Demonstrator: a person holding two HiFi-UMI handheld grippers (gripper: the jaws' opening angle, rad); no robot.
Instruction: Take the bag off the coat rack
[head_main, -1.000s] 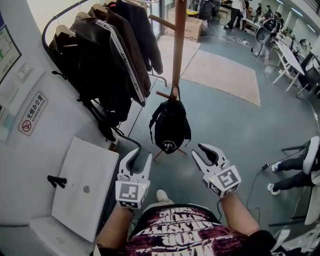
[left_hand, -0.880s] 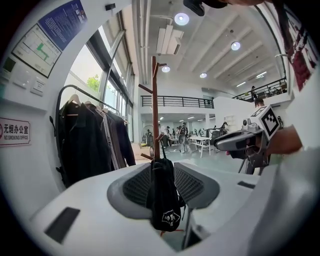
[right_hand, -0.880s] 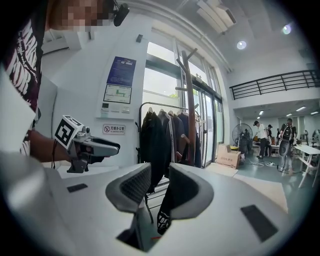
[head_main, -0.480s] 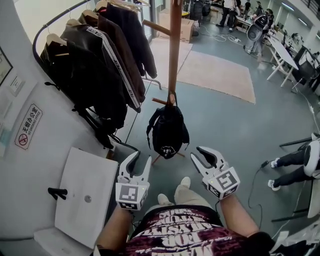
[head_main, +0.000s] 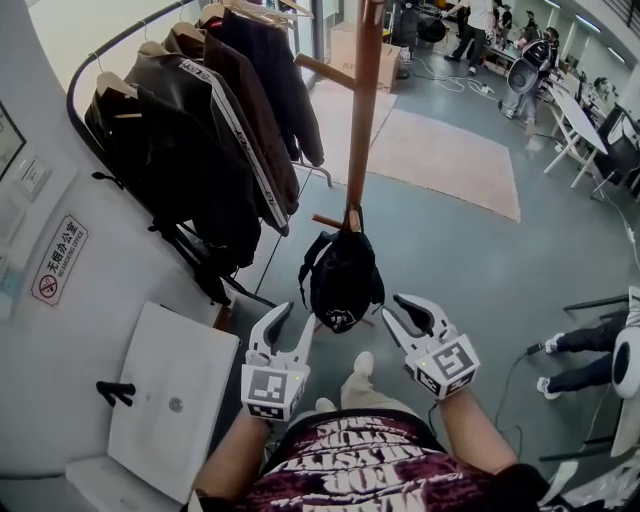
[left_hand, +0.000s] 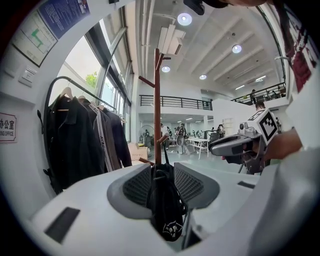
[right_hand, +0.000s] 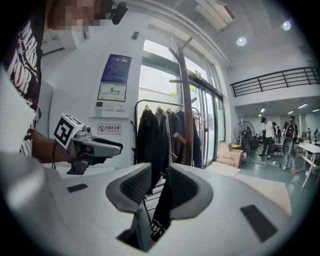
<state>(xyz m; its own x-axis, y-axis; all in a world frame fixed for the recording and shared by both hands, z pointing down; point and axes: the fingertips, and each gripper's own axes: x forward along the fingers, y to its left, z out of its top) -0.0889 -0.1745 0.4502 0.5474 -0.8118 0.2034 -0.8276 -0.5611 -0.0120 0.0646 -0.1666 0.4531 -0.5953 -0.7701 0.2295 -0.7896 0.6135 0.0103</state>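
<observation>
A black bag (head_main: 343, 280) hangs by its top loop from a low peg of the wooden coat rack (head_main: 362, 120). My left gripper (head_main: 295, 318) is open just below and left of the bag, apart from it. My right gripper (head_main: 400, 310) is open to the bag's lower right, also apart. In the left gripper view the bag (left_hand: 167, 210) shows through the gap of the open left gripper (left_hand: 162, 172), with the rack pole (left_hand: 157, 100) above it. In the right gripper view the bag (right_hand: 162, 210) hangs beyond the open right gripper (right_hand: 159, 182), beside the pole (right_hand: 186, 110).
A curved rail of dark jackets (head_main: 200, 130) hangs left of the rack. A white basin top (head_main: 170, 380) juts from the wall at lower left. A beige rug (head_main: 450, 155) lies beyond. A seated person's legs (head_main: 590, 345) are at the right. People and tables stand far back.
The view has shifted nearer the rack. My left gripper has moved right, toward the bag's lower left. The bag still hangs on its peg.
</observation>
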